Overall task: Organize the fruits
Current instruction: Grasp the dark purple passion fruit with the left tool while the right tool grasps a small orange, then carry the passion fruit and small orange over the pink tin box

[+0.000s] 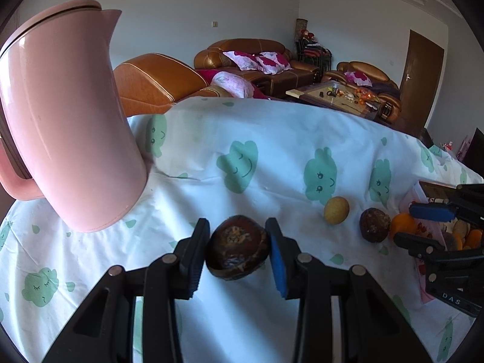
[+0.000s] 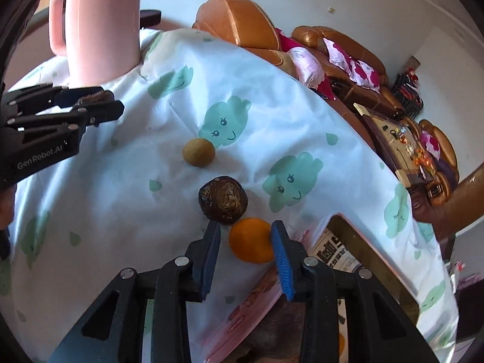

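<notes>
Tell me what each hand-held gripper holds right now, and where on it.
Left hand-held gripper: dark brown fruit, pinched across its sides. Right hand-held gripper: its fingers flank the orange, one touching; a grip cannot be confirmed.

Beyond the worktop's far edge: tan leather sofas (image 1: 251,60) strewn with pink floral cushions (image 1: 260,60), a cluttered coffee table (image 1: 335,96). Plain white walls (image 1: 196,6), a dark brown door (image 1: 420,81) at right. Daylit throughout.
</notes>
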Available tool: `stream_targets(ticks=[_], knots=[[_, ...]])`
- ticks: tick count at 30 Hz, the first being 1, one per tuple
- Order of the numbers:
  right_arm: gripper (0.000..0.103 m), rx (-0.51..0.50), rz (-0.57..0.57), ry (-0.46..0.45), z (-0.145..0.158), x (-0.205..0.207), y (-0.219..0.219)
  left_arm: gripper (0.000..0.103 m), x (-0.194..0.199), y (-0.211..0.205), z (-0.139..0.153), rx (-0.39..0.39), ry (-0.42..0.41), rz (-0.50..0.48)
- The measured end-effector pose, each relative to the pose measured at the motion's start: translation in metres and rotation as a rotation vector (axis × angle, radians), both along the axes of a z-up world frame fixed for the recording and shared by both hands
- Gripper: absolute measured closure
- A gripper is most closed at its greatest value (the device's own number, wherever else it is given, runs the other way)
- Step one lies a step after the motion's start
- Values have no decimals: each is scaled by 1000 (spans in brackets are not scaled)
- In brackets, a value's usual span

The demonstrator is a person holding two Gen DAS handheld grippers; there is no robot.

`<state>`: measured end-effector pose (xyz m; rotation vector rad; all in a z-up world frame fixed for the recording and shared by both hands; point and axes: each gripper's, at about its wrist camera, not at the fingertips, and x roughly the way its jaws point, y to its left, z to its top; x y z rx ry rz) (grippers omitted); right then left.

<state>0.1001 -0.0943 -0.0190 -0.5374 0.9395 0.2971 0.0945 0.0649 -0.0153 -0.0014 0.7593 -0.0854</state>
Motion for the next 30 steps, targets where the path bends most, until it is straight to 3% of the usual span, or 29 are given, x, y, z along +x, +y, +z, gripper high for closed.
stream_targets(ticks=[8, 15, 18, 22, 25, 27, 30], knots=[[66, -179, 15, 132, -10, 28, 0, 63, 1, 3, 1, -15, -1, 3], [67, -166, -7, 135, -2, 23, -4, 63, 0, 4, 5, -13, -16, 12], [68, -5, -57, 113, 10, 10, -6, 63, -3, 4, 9, -15, -38, 18], [68, 306, -140, 15, 31, -26, -16, 63, -8, 1, 11, -15, -78, 19], [68, 477, -185, -70, 35, -62, -20, 63, -15, -7, 11, -3, -105, 10], [68, 534, -230, -129, 32, -85, -22, 63, -20, -14, 11, 10, -123, 2], [68, 495, -302, -252, 22, -102, -23, 63, -27, -25, 13, 18, -153, -17]])
